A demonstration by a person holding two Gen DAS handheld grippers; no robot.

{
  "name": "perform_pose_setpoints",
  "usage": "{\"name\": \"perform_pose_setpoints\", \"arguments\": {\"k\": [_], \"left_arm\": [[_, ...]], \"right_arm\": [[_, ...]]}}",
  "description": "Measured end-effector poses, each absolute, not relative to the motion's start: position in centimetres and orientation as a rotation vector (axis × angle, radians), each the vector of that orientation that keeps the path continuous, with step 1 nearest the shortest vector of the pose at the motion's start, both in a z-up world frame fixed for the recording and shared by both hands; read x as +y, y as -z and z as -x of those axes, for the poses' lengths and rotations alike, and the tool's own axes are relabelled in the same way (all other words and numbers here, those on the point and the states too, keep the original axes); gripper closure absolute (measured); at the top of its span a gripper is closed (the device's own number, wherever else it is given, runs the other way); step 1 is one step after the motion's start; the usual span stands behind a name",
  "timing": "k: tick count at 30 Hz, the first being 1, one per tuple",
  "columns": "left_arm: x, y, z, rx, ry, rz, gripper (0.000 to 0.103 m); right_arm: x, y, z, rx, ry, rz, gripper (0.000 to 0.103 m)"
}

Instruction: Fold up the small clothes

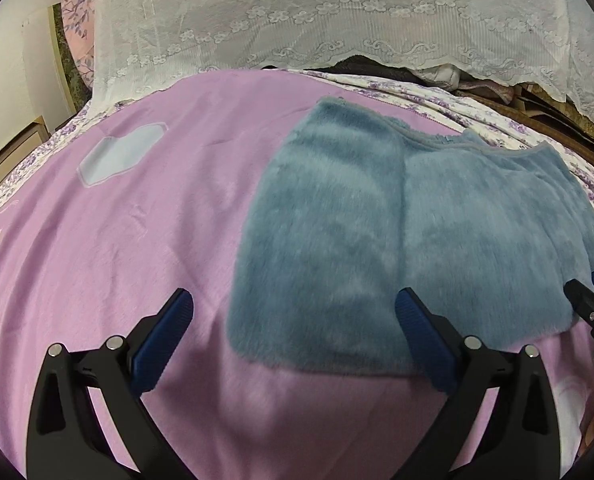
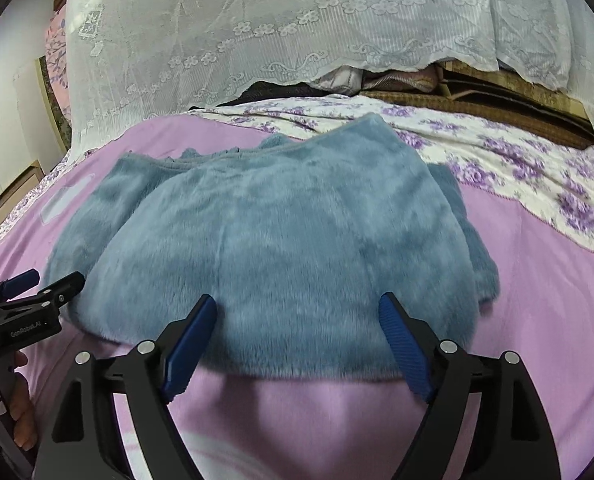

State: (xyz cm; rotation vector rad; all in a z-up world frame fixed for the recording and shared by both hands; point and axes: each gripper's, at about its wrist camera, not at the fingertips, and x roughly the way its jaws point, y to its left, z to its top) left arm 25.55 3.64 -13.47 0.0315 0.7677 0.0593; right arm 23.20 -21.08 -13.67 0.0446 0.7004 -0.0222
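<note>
A fluffy grey-blue garment (image 1: 397, 232) lies folded flat on the pink blanket (image 1: 117, 220); a fold line runs down its middle. It also shows in the right wrist view (image 2: 273, 240). My left gripper (image 1: 295, 304) is open and empty, just above the garment's near left corner. My right gripper (image 2: 297, 312) is open and empty over the garment's near edge. The right gripper's tips show at the right edge of the left wrist view (image 1: 589, 296). The left gripper shows at the left of the right wrist view (image 2: 37, 284).
A white lace cover (image 1: 297, 20) hangs over a stack of bedding at the back. A floral sheet (image 2: 517, 156) borders the pink blanket (image 2: 537, 300) on the far right. A pale heart patch (image 1: 117, 152) sits on the blanket at left.
</note>
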Motion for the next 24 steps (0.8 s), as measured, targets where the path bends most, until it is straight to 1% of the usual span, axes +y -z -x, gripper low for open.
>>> {"name": "perform_pose_setpoints", "arguments": {"k": [14,19,22,24], "left_arm": [[3.4,11.7,-22.5,0.709,-0.081,-0.036,0.004],[1.2,10.3,-23.9,0.752,-0.011,-0.002,0.004],[-0.9,9.8,-25.1,0.758,-0.017,-0.017,0.004],[-2.3,9.9,-26.1,0.763,-0.026,-0.025,0.004]], "right_arm": [[-24.3,13.5,-17.7,0.637,0.036,-0.291,0.018],[-25.6,13.8,-17.4,0.621,0.052,-0.366,0.019],[-26.9,14.0,-17.5,0.613,0.063,-0.442,0.020],[-27.7,14.3,-17.8,0.618,0.064,-0.490,0.023]]}}
